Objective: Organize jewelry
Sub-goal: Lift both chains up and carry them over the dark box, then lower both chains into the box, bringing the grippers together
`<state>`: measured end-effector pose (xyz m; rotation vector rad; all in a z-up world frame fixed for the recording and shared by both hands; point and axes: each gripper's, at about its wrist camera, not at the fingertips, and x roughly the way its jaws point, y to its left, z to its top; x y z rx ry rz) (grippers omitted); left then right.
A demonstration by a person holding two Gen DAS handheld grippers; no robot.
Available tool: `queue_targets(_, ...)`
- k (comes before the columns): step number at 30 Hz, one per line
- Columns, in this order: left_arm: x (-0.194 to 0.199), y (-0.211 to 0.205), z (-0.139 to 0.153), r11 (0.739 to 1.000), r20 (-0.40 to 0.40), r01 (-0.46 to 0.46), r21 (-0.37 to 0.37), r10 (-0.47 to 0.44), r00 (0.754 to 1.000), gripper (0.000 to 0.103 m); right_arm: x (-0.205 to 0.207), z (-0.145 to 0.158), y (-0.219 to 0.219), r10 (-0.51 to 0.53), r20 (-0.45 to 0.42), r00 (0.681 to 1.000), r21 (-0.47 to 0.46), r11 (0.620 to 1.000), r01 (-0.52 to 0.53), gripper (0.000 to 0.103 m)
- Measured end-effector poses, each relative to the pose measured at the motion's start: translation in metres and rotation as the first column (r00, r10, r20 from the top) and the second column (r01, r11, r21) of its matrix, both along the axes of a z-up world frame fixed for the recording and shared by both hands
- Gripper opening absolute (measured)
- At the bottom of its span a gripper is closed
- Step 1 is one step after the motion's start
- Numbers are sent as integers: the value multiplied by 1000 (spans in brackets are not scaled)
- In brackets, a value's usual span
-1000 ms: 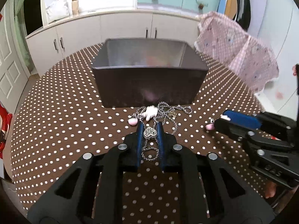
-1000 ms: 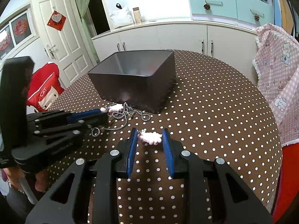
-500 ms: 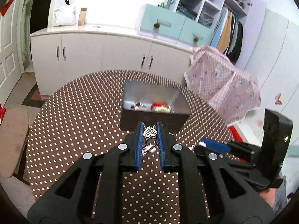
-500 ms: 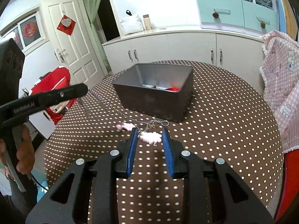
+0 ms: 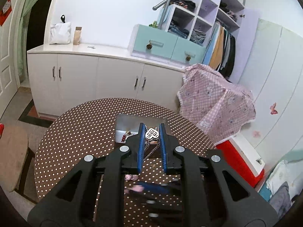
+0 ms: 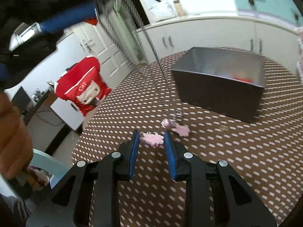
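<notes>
My left gripper (image 5: 151, 132) is shut on a silver heart pendant (image 5: 151, 134) and holds it high above the table; its chain (image 5: 149, 150) hangs down. In the right wrist view the left gripper (image 6: 62, 20) is blurred at the upper left, and the chain (image 6: 161, 71) runs taut down to a pink charm (image 6: 179, 128) on the table. My right gripper (image 6: 151, 137) is shut on a second pink charm (image 6: 153, 139) just above the tablecloth. The grey metal box (image 6: 217, 92) stands behind it, with jewelry (image 5: 126, 135) inside.
The round table (image 5: 75, 141) has a brown white-dotted cloth. A pink checked cloth (image 5: 215, 102) hangs at the right. A stool (image 5: 11, 157) stands at the left. A chair with a red cushion (image 6: 83, 87) stands left of the table. White cabinets (image 5: 85, 79) line the back wall.
My left gripper has risen high with the pendant, pulling the chain taut off the table. My right gripper still holds the pink charm and has turned slightly left.
</notes>
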<state>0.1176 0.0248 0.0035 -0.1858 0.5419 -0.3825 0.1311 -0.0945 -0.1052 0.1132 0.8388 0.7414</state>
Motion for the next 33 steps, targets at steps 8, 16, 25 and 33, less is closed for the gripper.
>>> queue_targets(8,-9,13,7,1000,28,-17,-14,18,999,15,14,35,-17,-142,96,985,87,987,134,25)
queue_targets(16,-5,18,9,998,34,6,-65,-4,999,15,29,64,-42,-238,160,958,145,966,215,25)
queue_targets(25,10,17,-1,999,-15,-9,-39,9,1000,15,29,59,-42,-215,174,961,108,974,199,25)
queue_targets(33,26,12,-13,999,-45,-35,3,35,998,15,57,44,-53,-300,176,938,12,953,303,25)
